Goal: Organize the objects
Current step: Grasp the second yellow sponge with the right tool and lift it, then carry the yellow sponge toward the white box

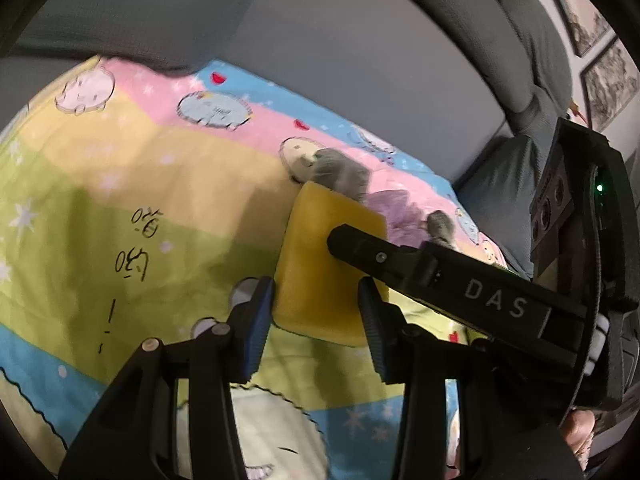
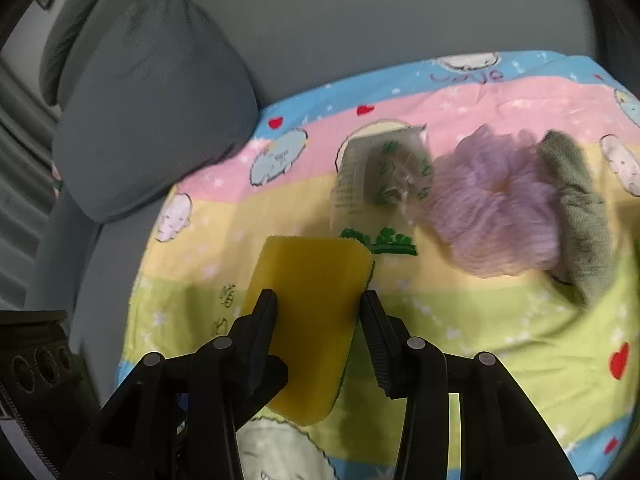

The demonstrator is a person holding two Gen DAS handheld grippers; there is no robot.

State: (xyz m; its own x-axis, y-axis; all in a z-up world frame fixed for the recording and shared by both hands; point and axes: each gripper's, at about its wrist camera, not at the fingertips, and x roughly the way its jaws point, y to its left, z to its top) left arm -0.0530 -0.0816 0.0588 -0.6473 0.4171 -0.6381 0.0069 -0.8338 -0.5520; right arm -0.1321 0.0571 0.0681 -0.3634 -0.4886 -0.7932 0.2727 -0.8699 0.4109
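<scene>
A yellow sponge [image 2: 312, 312] is held above a striped cartoon blanket [image 2: 480, 320]. My right gripper [image 2: 318, 312] is shut on the sponge, its fingers on both long sides. In the left wrist view the same sponge [image 1: 316, 268] sits between the fingers of my left gripper [image 1: 318, 304], whose jaws stand just outside the sponge's edges; the right gripper's black finger [image 1: 400, 264] crosses over it. A purple mesh bath pouf [image 2: 496, 208], a grey-green cloth [image 2: 580, 216] and a clear printed packet [image 2: 380, 176] lie on the blanket beyond.
The blanket lies on a grey sofa seat [image 2: 360, 12]. A grey cushion [image 2: 152, 104] stands at the left in the right wrist view. Framed pictures [image 1: 608, 80] hang on the wall at the far right in the left wrist view.
</scene>
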